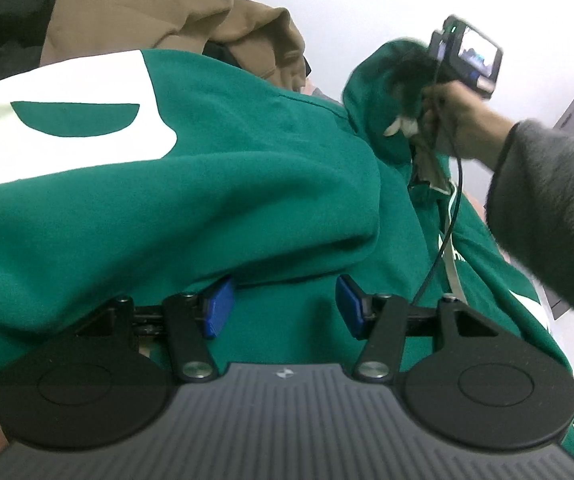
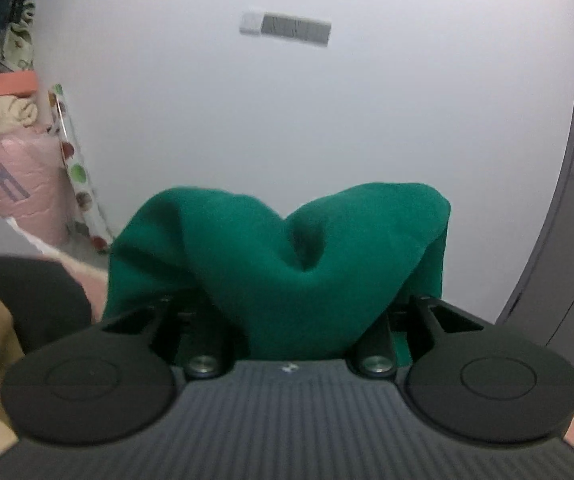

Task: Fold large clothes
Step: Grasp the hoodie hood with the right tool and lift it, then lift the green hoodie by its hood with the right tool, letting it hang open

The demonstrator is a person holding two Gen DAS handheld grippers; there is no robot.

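A brown garment (image 1: 167, 4) lies bunched just behind the green sweatshirt (image 1: 207, 184), and a pink bundle (image 2: 23, 192) stands by the white wall (image 2: 327, 120). The sweatshirt is thick and rumpled, with big white print (image 1: 67, 80). The left gripper (image 1: 283, 304) rests spread on it, pinching nothing, while the right gripper (image 2: 287, 320) pinches a raised green fold, its fingers hidden.

Matt green fleece sweatshirt (image 1: 247, 168), smooth white print (image 1: 67, 84); matt black plastic tool (image 1: 283, 304).
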